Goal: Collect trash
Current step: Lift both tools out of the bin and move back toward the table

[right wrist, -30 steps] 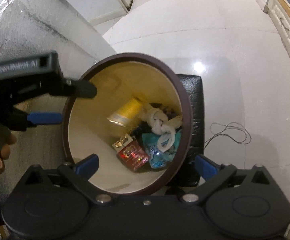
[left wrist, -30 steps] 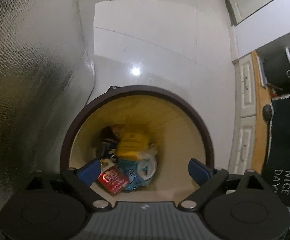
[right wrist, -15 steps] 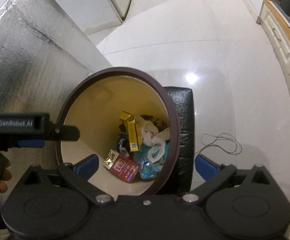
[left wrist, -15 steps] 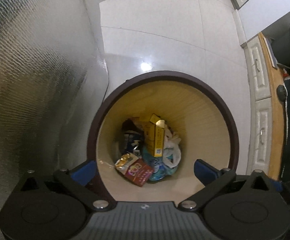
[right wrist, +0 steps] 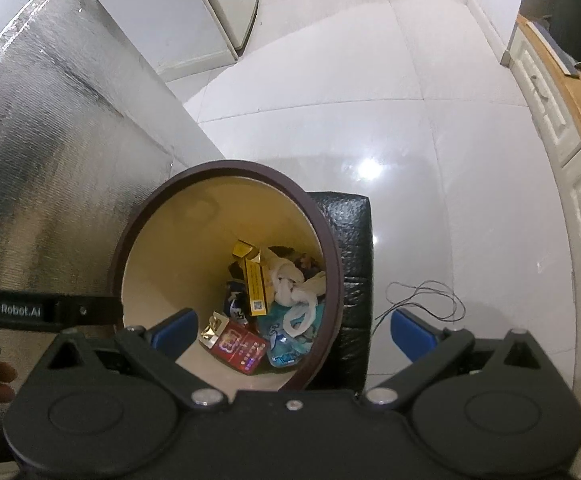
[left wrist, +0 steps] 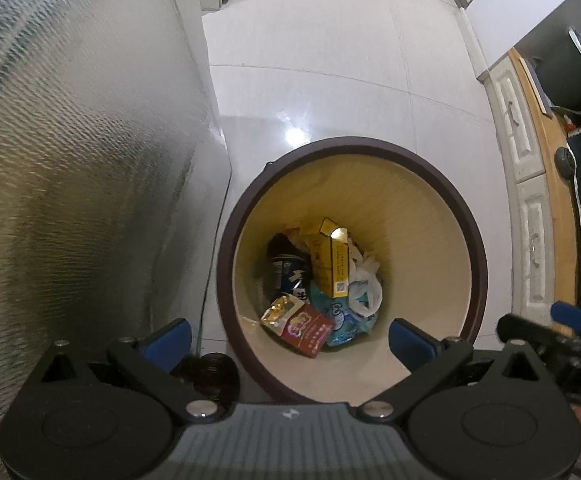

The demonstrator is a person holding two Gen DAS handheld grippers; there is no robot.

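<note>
Both my left gripper and right gripper gape empty; the yellow carton now lies in the bin, so this piece is collected.

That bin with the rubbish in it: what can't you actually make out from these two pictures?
- Bin floor, both views: covered by the piled trash.
- Print on the yellow box, both views: too small.
- Bin's near rim, both views: hidden behind the gripper bodies.
- Silver panel, left wrist view: blurred, cut off by the edge.
</note>
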